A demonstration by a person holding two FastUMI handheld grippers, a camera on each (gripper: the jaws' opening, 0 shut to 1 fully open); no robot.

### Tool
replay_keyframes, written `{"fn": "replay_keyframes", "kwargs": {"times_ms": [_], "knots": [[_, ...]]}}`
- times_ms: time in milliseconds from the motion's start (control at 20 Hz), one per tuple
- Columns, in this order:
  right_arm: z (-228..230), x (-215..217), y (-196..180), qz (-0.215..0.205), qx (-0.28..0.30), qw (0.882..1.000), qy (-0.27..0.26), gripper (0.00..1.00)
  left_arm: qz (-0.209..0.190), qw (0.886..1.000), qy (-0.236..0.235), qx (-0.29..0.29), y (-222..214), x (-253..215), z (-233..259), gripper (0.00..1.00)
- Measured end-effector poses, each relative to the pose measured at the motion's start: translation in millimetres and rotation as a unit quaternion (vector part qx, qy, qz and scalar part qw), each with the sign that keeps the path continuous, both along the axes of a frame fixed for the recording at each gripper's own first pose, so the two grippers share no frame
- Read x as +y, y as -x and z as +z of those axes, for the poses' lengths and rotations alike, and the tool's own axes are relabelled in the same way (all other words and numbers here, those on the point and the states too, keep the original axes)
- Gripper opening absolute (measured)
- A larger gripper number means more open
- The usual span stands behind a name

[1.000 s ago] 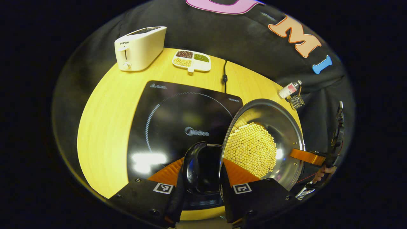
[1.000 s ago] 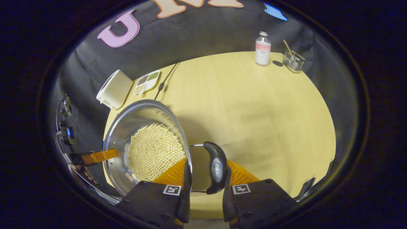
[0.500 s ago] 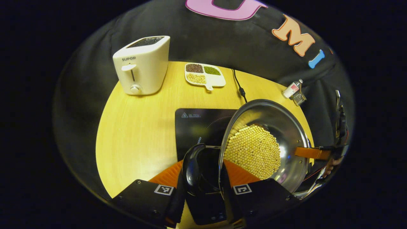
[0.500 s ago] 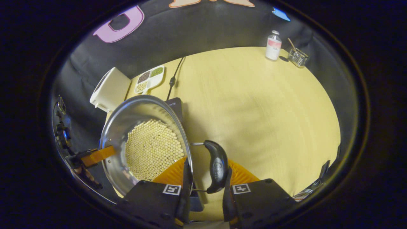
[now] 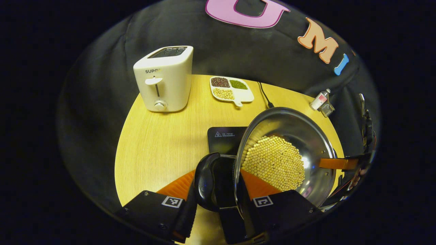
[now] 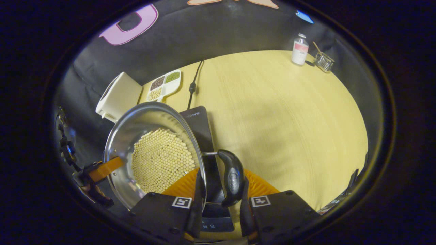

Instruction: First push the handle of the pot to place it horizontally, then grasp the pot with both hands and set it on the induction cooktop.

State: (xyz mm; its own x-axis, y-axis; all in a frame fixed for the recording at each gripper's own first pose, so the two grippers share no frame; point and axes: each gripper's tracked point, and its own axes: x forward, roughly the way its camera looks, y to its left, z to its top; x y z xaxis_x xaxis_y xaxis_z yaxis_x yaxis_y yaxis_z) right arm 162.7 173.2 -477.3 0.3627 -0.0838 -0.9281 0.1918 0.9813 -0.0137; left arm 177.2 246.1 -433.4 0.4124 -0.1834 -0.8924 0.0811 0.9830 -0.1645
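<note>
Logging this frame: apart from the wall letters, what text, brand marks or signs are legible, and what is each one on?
"SUPO", rest unreadable: front of the toaster.
Warning triangle with small print beside it, too small to read: corner of the induction cooktop.
Bottle label: too small to read.
Square coded markers, no words: on the left gripper and the right gripper.
</note>
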Motion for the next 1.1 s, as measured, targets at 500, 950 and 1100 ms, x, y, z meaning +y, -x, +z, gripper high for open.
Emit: {"fn": "replay_keyframes", "kwargs": {"times_ms": [500, 950, 1100], "knots": [[48, -6, 4, 0.016, -0.071, 0.997, -0.009, 0.72, 0.045, 0.994, -0.035, -0.094, 11, 7, 55, 0.60], [150, -51, 21, 0.060, -0.200, 0.976, -0.058, 0.92, 0.094, 0.969, -0.063, -0.220, 46, -52, 169, 0.86], [191, -70, 37, 0.100, -0.264, 0.957, -0.064, 0.95, 0.103, 0.958, -0.068, -0.258, 76, -85, 206, 0.87]]}}
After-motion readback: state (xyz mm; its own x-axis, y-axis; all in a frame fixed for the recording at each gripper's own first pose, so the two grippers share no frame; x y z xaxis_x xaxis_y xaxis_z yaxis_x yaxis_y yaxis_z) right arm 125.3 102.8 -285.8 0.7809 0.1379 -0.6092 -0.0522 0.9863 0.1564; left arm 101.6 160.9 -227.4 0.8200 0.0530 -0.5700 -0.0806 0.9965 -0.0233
